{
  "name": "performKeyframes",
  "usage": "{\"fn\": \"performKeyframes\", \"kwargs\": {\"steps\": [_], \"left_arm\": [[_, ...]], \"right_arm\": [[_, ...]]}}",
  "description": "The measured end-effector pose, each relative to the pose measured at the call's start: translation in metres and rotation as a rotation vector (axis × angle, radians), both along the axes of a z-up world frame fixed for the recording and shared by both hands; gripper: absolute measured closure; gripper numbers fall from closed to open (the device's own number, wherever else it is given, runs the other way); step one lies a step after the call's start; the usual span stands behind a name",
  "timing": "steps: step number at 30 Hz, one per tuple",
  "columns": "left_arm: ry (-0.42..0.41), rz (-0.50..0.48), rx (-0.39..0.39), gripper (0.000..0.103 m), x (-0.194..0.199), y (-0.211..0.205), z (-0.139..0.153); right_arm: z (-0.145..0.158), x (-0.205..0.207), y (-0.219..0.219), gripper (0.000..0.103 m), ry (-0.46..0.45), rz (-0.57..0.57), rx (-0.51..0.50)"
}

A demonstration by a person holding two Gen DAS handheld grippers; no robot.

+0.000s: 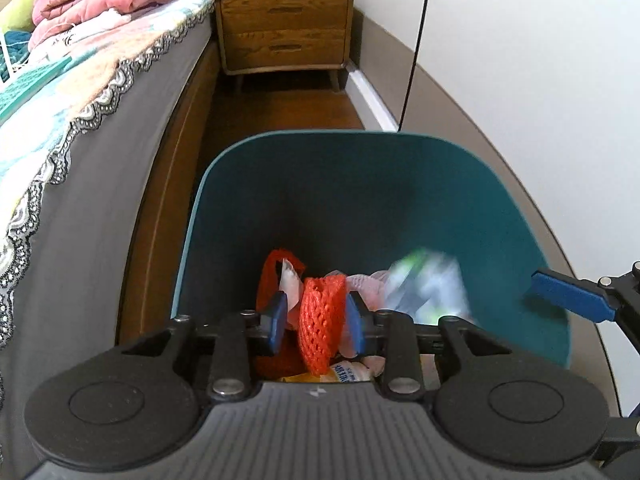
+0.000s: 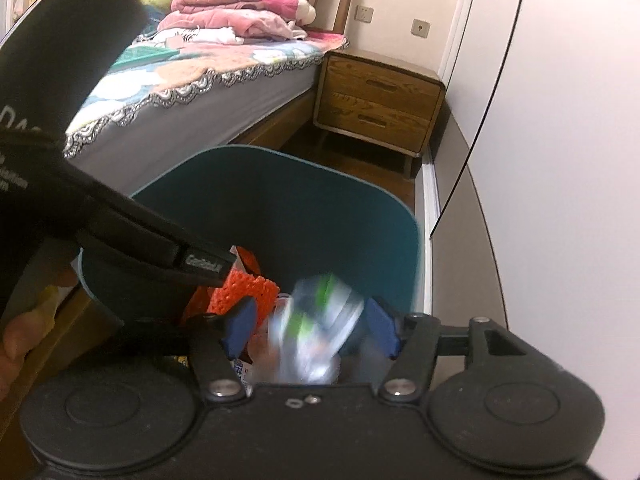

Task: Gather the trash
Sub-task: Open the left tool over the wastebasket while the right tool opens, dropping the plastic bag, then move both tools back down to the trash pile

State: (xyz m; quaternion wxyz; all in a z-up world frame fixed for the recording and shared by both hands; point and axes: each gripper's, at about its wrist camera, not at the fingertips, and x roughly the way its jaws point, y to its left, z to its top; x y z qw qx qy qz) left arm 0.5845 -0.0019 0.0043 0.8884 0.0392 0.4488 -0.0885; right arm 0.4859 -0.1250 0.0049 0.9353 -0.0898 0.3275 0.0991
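Note:
A teal trash bin point(image 1: 400, 184) stands on the floor beneath both grippers. My left gripper point(image 1: 316, 322) hangs over its opening, jaws a little apart. An orange foam net point(image 1: 322, 320) sits between the pads, with a gap showing on its left side. My right gripper point(image 2: 311, 330) is open above the bin point(image 2: 304, 216), and a blurred white and green wrapper point(image 2: 316, 320) is loose between its pads. That wrapper point(image 1: 428, 288) also shows inside the bin in the left wrist view. The net point(image 2: 244, 292) appears beside the left gripper's black body point(image 2: 132, 228). More wrappers point(image 1: 344, 374) lie at the bottom.
A bed point(image 1: 60, 92) with a lace-edged cover and pink bedding runs along the left. A wooden nightstand point(image 1: 284, 32) stands behind the bin. White wardrobe doors point(image 1: 520, 80) close off the right side. A person's hand point(image 2: 16, 344) holds the left gripper.

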Motion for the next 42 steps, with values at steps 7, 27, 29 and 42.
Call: {"fn": "performKeyframes", "kwargs": {"steps": [7, 27, 29, 42], "left_arm": [[-0.087, -0.002, -0.032, 0.029, -0.023, 0.003, 0.019], [-0.230, -0.124, -0.065, 0.024, -0.128, 0.014, 0.047], [-0.241, -0.135, -0.080, 0.022, -0.139, 0.016, 0.046], [-0.111, -0.167, -0.080, 0.020, -0.166, -0.006, -0.047]], "right_arm": [[0.017, -0.016, -0.015, 0.031, -0.035, -0.001, 0.049], [0.033, -0.093, -0.048, 0.006, -0.112, 0.039, 0.174], [0.030, -0.104, -0.056, 0.002, -0.121, 0.031, 0.196], [-0.071, -0.150, -0.087, 0.000, 0.001, -0.078, 0.219]]}}
